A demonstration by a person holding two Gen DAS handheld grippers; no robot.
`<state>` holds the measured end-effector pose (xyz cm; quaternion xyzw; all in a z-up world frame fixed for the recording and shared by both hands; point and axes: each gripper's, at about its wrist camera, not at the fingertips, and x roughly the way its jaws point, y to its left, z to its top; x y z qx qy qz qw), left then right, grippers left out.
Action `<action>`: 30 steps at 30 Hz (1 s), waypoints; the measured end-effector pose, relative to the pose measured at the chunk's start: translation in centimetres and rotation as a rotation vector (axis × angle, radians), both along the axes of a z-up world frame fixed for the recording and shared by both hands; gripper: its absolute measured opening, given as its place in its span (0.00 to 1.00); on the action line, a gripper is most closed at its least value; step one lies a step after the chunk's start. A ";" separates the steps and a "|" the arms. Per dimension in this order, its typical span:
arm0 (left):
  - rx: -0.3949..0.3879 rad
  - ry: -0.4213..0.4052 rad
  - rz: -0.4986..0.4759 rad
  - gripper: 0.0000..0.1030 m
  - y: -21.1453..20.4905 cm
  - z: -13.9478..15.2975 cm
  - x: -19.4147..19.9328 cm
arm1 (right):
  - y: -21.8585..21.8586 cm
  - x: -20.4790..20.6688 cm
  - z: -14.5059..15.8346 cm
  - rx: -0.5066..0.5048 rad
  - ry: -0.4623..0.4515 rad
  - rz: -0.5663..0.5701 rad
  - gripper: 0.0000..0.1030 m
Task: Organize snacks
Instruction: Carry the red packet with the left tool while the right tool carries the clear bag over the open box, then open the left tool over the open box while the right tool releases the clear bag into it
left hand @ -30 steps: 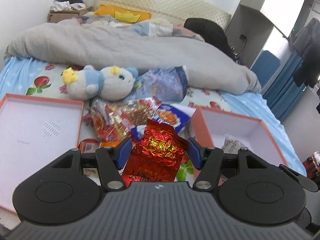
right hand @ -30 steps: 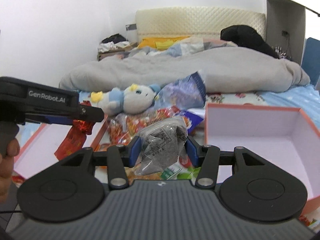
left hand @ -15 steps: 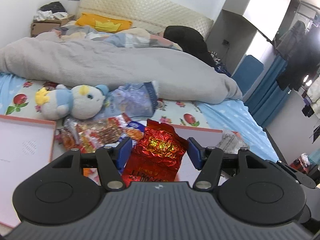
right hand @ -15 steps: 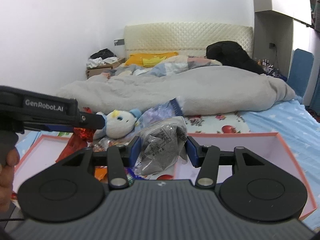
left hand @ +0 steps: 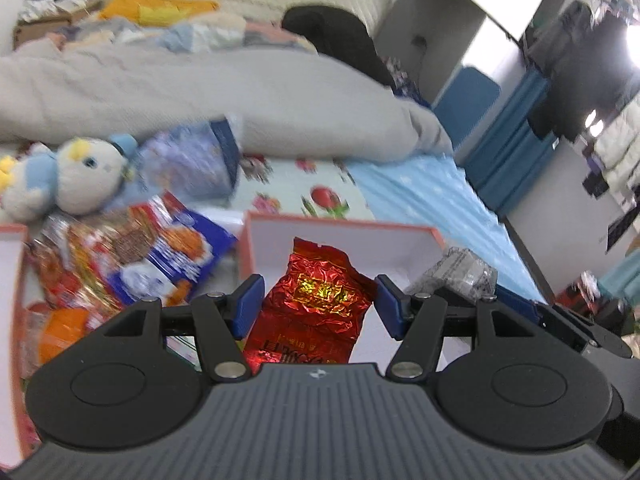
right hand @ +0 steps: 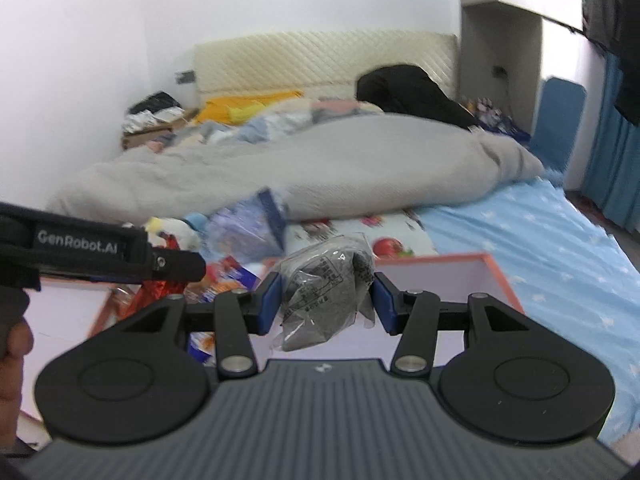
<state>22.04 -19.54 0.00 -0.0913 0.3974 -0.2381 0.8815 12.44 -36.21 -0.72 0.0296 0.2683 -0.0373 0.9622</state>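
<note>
My left gripper (left hand: 316, 306) is shut on a crinkled red foil snack packet (left hand: 318, 300) and holds it over the near edge of the right orange-rimmed white box (left hand: 340, 226). My right gripper (right hand: 325, 300) is shut on a grey clear-wrapped snack packet (right hand: 320, 296), above the same box (right hand: 440, 268); that packet also shows at the right in the left wrist view (left hand: 460, 270). A pile of loose snack bags (left hand: 132, 256) lies between this box and a second box at the left (left hand: 12, 256). The left gripper shows in the right wrist view (right hand: 100, 248).
A blue-and-white plush toy (left hand: 68, 176) and a blue foil bag (left hand: 192, 164) lie behind the snack pile. A grey duvet (left hand: 200, 96) covers the bed behind them. The bed's right edge drops off beside the box, with blue curtains (left hand: 504, 160) beyond.
Both grippers have swung right with their packets; the right box has come under them and the left box has slid toward the frame edge.
</note>
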 end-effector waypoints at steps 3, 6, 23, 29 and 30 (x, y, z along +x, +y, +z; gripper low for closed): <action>0.018 0.043 -0.029 0.64 -2.3 -1.9 0.7 | -1.7 0.2 -1.8 0.014 0.050 -0.035 0.50; 0.043 0.077 -0.058 0.64 -4.2 -3.9 1.2 | -3.0 0.4 -3.9 0.029 0.102 -0.058 0.50; 0.124 0.183 -0.076 0.74 -7.6 -8.5 3.2 | -6.7 1.9 -9.7 0.107 0.239 -0.126 0.63; 0.123 0.135 -0.088 0.78 -6.8 -6.6 2.4 | -6.7 1.2 -8.2 0.107 0.193 -0.139 0.72; 0.119 0.125 -0.090 0.78 -6.6 -6.2 2.2 | -6.5 1.0 -7.8 0.104 0.184 -0.139 0.73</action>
